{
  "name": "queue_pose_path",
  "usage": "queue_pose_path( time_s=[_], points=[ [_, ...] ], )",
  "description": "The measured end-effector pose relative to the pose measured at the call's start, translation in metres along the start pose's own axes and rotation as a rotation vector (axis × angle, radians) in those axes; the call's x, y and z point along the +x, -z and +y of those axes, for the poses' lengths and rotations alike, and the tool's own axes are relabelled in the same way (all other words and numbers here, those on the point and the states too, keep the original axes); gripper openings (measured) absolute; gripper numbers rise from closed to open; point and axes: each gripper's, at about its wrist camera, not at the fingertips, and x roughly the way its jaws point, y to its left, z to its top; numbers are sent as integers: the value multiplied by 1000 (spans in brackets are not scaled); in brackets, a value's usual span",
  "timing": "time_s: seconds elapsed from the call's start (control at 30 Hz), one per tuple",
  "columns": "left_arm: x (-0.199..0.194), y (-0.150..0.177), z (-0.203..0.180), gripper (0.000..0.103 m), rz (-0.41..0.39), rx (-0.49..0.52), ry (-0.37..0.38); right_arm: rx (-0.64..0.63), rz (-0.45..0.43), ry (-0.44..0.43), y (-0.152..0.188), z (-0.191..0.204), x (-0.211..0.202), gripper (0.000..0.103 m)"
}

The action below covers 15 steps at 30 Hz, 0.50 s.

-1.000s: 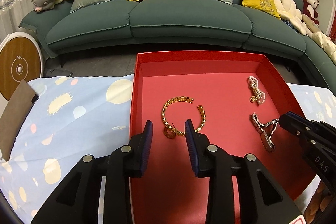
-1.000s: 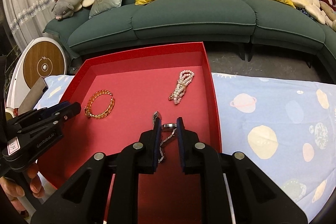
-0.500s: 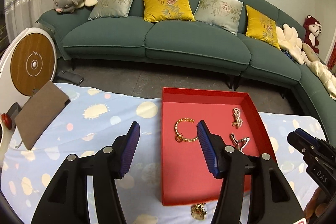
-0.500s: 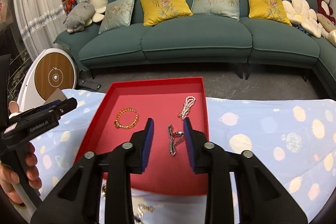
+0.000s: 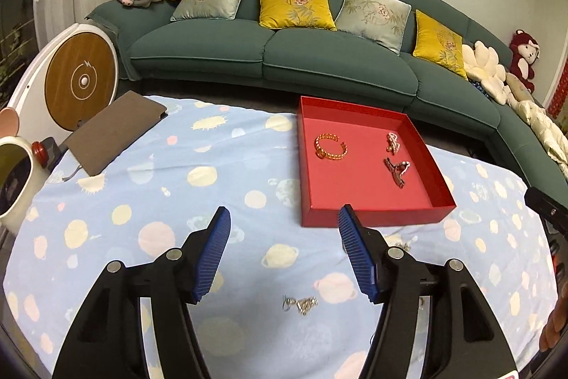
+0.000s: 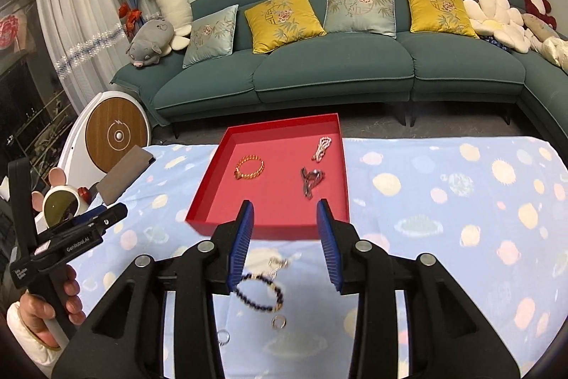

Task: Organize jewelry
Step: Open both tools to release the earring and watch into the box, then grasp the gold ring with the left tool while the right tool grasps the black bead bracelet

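Right up front in the right wrist view, the right gripper has its jaws apart, having just been opening, with nothing pinched between them. Just beyond its blue pads, low in the frame, a dark beaded bracelet lies on the planet-print cloth over the table, a small ring below it and a silvery piece just above it. At lower left a hand holds the left gripper's handle. In the left wrist view, the left gripper is spread wide, jaws also just been opening, empty; a silver chain sits on the cloth low in the frame between its fingers. Farther up, centre frame, the red tray holds three pieces: a gold bracelet at left, a pearl strand upper right, a dark-and-silver piece below the pearls. Behind everything, the green sofa.
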Motion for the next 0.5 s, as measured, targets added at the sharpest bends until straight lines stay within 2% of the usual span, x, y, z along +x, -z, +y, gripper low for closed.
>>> queue_pose_path(
  time_s=[0.03, 0.17, 0.37, 0.5],
  points=[
    [-3, 6, 2, 62, 3, -11, 4, 11, -4, -4, 5, 1, -5, 48],
    [-9, 29, 8, 62, 35, -51, 45, 62, 9, -35, 30, 3, -17, 50],
    [4, 54, 3, 62, 78, 25, -3, 24, 77, -19, 70, 12, -7, 50],
    [14, 60, 5, 62, 107, 15, 11, 26, 126, 0, 86, 9, 10, 50]
  ],
)
